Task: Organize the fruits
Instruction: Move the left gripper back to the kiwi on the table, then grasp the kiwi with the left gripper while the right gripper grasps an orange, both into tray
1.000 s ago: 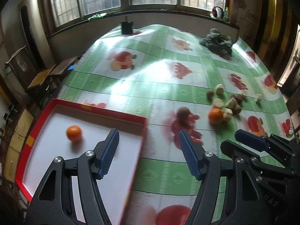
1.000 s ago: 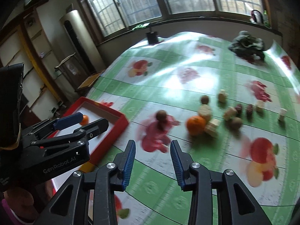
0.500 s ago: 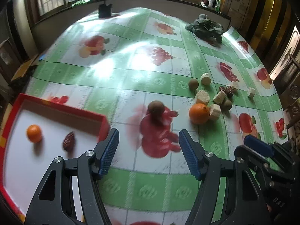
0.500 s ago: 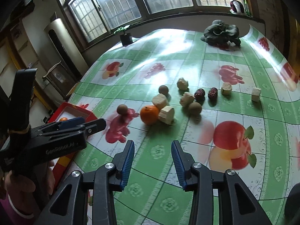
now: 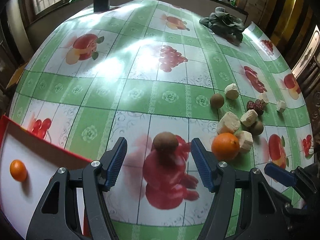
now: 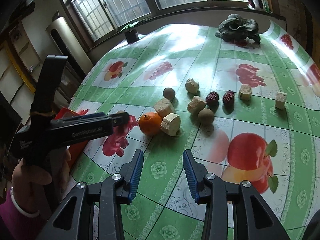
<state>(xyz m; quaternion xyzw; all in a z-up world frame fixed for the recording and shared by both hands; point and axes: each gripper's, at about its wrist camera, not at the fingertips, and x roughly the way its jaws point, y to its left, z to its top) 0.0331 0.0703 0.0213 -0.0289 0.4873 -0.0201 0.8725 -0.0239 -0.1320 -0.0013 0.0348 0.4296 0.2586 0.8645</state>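
My left gripper [image 5: 159, 147] is open over the fruit-print tablecloth. A brown kiwi [image 5: 165, 142] lies just ahead, framed by the blue pads, which do not touch it. An orange [image 5: 225, 149] sits to its right among pale white chunks [image 5: 228, 122], two more kiwis [image 5: 217, 100] and dark red dates [image 5: 255, 106]. The red-rimmed white tray [image 5: 50, 146] at the left holds a small orange [image 5: 18, 170]. My right gripper [image 6: 163, 158] is open and empty, short of the orange [image 6: 150, 123]. The left gripper [image 6: 90, 126] crosses that view at the left.
A dark green leafy vegetable [image 5: 224, 23] lies at the far right of the table, and a black pot [image 5: 102, 2] stands at the far edge under the windows. A hand in a pink sleeve [image 6: 18, 206] holds the left gripper. Cabinets stand beyond the table's left side.
My left gripper has swung right, off the tray, and come down toward the kiwi. My right gripper has moved closer to the fruit cluster. Both stay open.
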